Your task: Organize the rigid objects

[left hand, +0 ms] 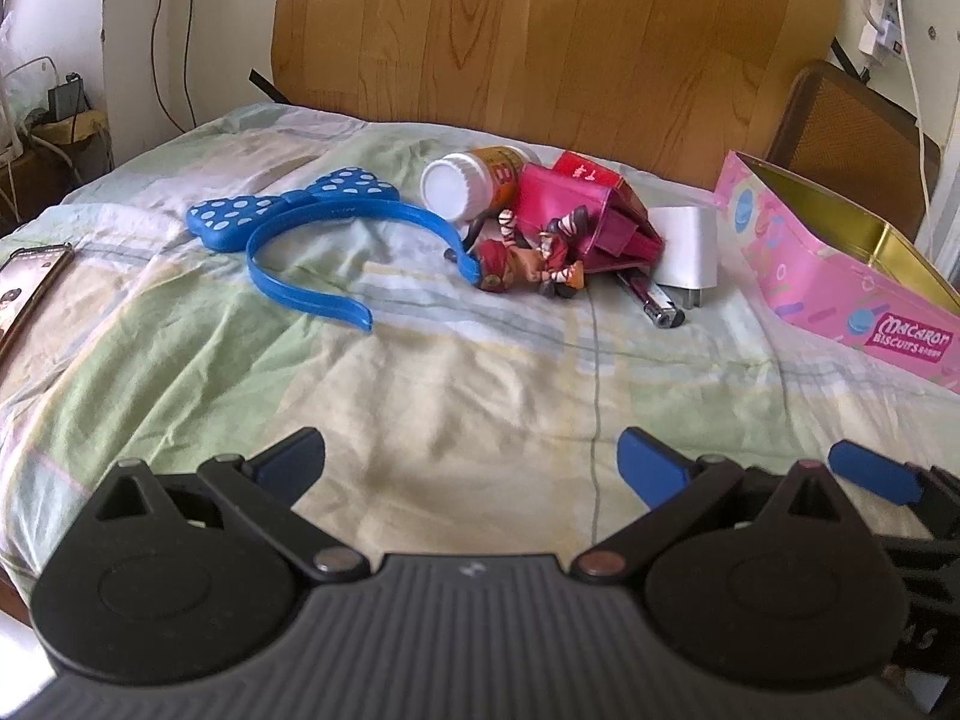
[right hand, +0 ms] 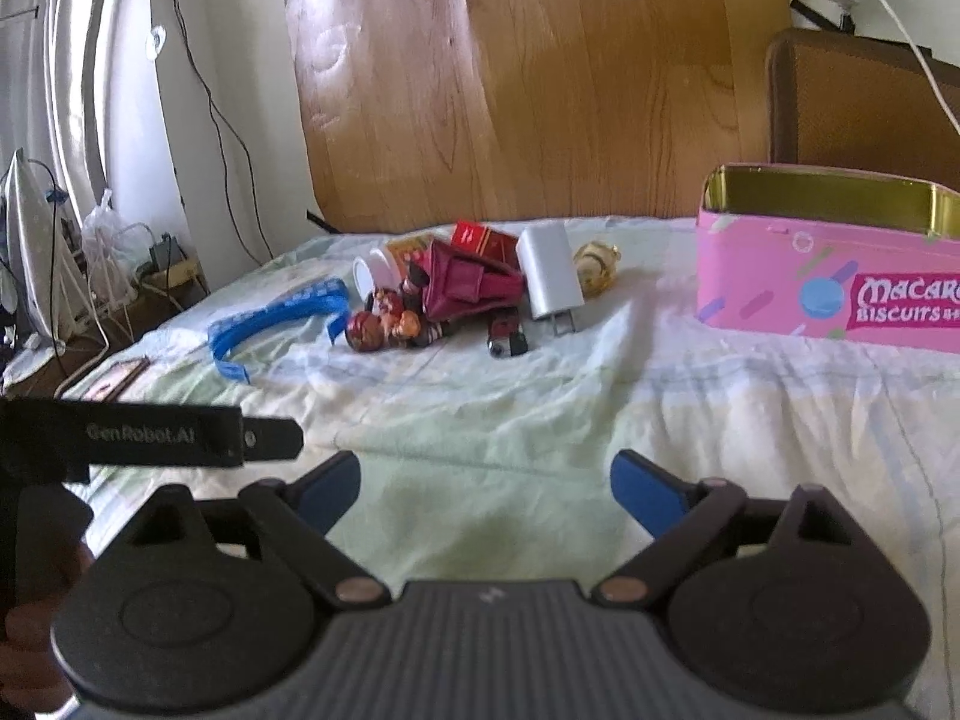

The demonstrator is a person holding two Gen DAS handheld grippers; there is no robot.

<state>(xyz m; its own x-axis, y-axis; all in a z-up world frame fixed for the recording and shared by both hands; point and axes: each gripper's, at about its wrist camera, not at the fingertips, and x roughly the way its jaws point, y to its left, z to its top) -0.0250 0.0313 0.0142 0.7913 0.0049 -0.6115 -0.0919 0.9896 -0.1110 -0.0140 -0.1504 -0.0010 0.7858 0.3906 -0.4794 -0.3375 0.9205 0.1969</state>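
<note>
A pile lies on the bed mid-way back: a blue headband [left hand: 312,252] with a polka-dot bow, a white-capped orange bottle [left hand: 468,180], a magenta wallet [left hand: 576,210], a red-clad figurine [left hand: 528,261], a white charger [left hand: 684,246] and a lighter [left hand: 654,306]. The pink biscuit tin [left hand: 840,276] stands open at the right. My left gripper [left hand: 474,462] is open over bare bedsheet, well short of the pile. My right gripper [right hand: 489,492] is also open with nothing between its fingers, facing the figurine [right hand: 390,324], charger [right hand: 549,276] and tin [right hand: 840,276].
A phone [left hand: 30,282] lies at the bed's left edge. A wooden headboard [left hand: 540,30] backs the bed, with a brown chair [left hand: 840,120] at the right. Cables and bags clutter the floor on the left [right hand: 120,252]. A small gold object [right hand: 597,267] sits behind the charger.
</note>
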